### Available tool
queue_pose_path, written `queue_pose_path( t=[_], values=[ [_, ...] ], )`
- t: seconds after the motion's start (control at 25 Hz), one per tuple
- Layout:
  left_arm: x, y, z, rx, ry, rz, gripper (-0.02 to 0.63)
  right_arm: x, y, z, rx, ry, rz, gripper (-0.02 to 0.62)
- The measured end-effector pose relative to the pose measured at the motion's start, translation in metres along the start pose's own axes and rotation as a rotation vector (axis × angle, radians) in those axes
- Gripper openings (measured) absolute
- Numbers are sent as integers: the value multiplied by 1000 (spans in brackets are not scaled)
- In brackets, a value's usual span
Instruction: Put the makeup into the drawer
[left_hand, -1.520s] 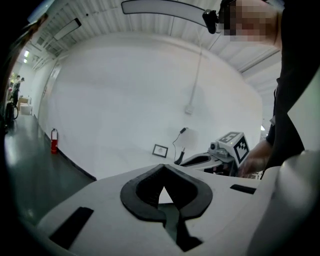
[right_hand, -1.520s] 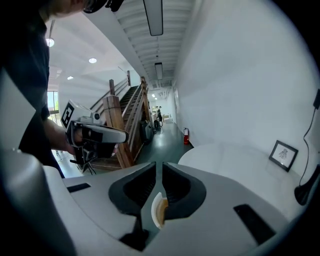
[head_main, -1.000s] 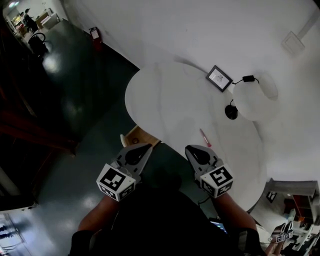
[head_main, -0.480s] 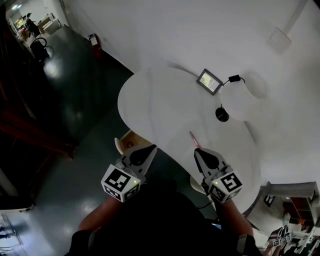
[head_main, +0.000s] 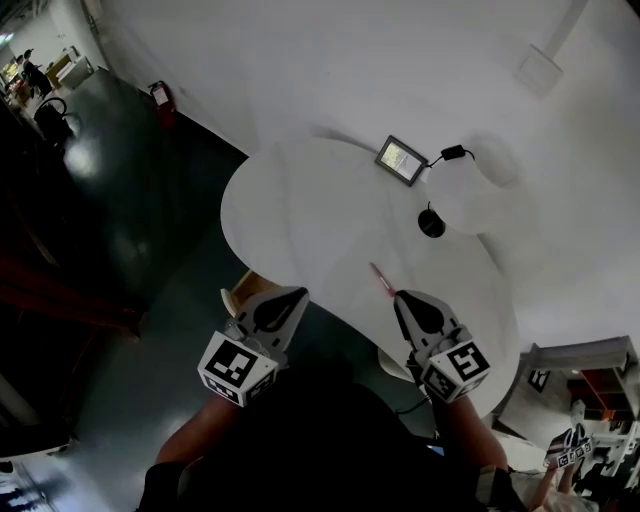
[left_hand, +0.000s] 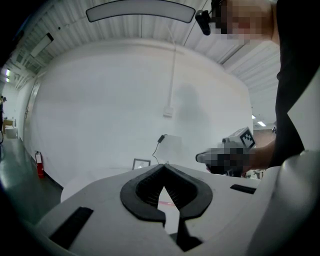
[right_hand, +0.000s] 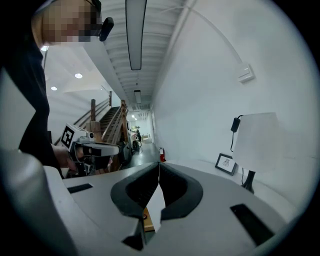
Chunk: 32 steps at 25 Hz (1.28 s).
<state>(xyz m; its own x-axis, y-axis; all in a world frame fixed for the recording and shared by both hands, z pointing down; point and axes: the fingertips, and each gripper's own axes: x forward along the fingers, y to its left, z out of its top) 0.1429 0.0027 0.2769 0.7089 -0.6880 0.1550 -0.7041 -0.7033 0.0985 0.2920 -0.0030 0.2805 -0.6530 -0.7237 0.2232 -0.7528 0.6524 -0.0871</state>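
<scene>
A thin pink makeup stick (head_main: 381, 279) lies near the front edge of the round white table (head_main: 300, 200). My right gripper (head_main: 401, 297) is shut and empty, its tip just short of the stick's near end. The left gripper (head_main: 294, 294) is also shut and empty, held off the table's front edge beside the open wooden drawer (head_main: 243, 286). In the left gripper view the stick (left_hand: 168, 204) shows through the gap below the closed jaws of that gripper (left_hand: 164, 166). The right gripper view shows its own gripper (right_hand: 158, 164) shut, with drawer wood (right_hand: 145, 218) below.
A small picture frame (head_main: 401, 160) and a white lamp (head_main: 476, 197) with a dark base (head_main: 431, 222) and cord stand at the table's far side. Dark floor lies left of the table, with a red fire extinguisher (head_main: 161, 96) at the wall.
Both grippers have lifted slightly and moved forward. The right one has come closer to the pink stick. Nothing was picked up.
</scene>
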Motion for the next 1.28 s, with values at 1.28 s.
queue_pose_path(
  t=[1.28],
  values=[
    [47, 57, -31, -29, 83, -197, 11, 86, -74, -141, 88, 415, -164, 52]
  ],
)
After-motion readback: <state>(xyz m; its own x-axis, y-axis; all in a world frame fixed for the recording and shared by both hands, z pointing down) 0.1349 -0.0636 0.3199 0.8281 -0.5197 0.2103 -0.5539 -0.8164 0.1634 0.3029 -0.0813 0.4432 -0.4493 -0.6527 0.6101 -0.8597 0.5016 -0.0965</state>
